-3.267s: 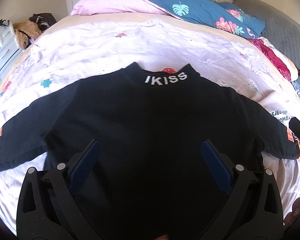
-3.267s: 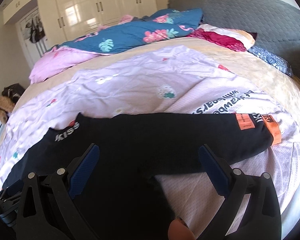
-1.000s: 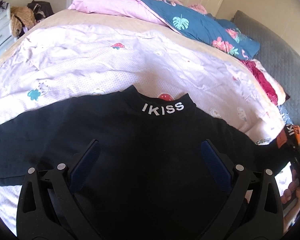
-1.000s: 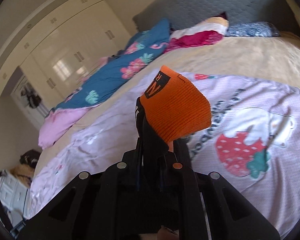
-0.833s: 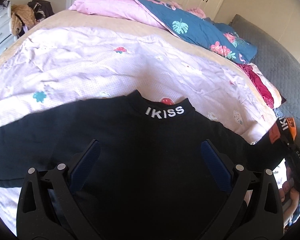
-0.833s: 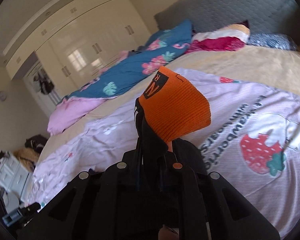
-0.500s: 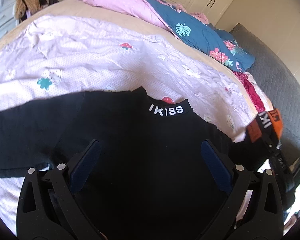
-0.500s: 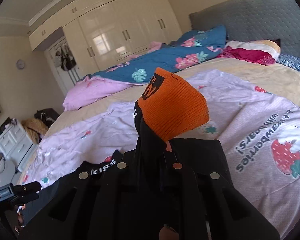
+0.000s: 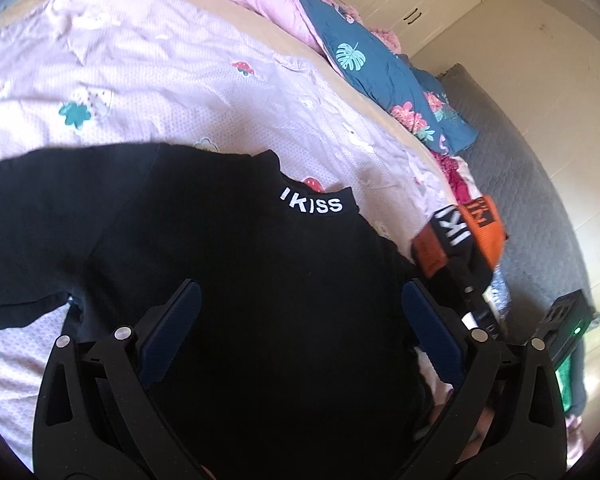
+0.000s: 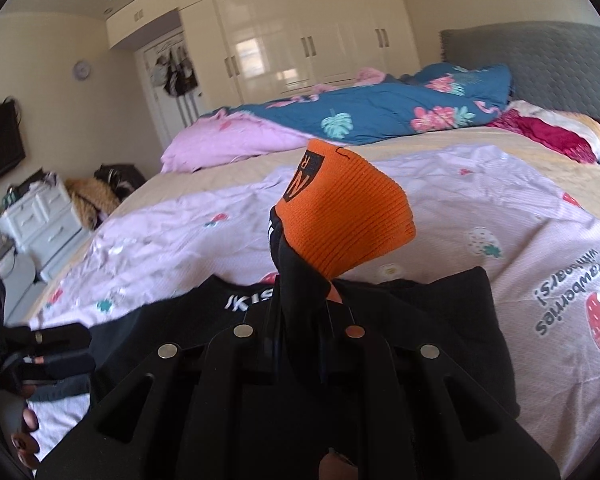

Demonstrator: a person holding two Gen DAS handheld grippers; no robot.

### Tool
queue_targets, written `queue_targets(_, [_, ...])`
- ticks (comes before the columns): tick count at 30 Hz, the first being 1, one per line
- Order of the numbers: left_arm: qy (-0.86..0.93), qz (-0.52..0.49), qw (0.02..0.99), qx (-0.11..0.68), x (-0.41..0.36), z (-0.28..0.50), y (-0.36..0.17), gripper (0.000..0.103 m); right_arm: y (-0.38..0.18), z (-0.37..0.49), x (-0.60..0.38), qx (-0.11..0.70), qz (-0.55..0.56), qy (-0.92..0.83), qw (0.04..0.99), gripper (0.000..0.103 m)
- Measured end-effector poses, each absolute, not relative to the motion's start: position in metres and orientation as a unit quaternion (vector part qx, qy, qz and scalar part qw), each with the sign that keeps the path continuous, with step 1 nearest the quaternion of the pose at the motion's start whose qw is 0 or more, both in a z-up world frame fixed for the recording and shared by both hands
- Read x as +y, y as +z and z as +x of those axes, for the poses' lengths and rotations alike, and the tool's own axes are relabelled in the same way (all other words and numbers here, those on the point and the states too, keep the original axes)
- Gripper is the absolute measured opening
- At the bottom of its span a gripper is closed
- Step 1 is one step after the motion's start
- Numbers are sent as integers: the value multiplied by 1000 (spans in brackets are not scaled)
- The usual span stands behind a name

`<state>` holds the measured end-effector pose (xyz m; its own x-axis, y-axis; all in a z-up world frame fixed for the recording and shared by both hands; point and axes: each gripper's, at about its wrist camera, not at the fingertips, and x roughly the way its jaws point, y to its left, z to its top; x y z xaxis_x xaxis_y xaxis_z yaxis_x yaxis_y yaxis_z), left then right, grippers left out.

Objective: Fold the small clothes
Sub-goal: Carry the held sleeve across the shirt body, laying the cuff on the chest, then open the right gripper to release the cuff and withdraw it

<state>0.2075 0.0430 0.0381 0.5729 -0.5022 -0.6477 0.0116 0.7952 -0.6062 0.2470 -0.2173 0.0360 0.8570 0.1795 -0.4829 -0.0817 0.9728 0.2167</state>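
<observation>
On the bed [image 9: 148, 92], the black top [image 9: 240, 280] lies barely folded: right gripper [image 10: 300, 312] pinches its orange cuff [image 10: 348, 220] above the collar; left gripper [image 9: 300, 332] gapes empty.

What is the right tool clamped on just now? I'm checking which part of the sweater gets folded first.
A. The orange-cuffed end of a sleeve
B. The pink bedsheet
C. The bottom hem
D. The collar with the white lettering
A: the right tool is shut on the sleeve, with its orange cuff sticking up past the fingers, above the black sweater.
</observation>
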Motion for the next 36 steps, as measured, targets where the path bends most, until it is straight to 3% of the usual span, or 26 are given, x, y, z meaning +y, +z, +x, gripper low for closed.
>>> queue_targets(14, [-165,-352,801,456,68,224,-1,94,7,253,-157,300,48,124,945,15])
queue_targets(18, [-165,-366,788,466,71,229,-13,94,-3,256,-149,329,50,158,930,27])
queue_targets(20, [-164,-362,787,472,68,230,-16,94,-2,255,-153,338,75,192,918,43])
queue_targets(21, [-164,-360,786,476,67,231,-18,94,-1,254,-155,339,82,203,915,45])
queue_targets(32, [-154,-293,792,512,28,228,-36,92,14,255,-218,321,136,146,926,46])
queue_targets(34, [-146,-271,803,511,19,228,-36,86,14,256,-229,318,148,137,926,46])
queue_targets(36, [-139,-249,813,508,10,228,-34,62,15,256,-239,315,160,129,927,46])
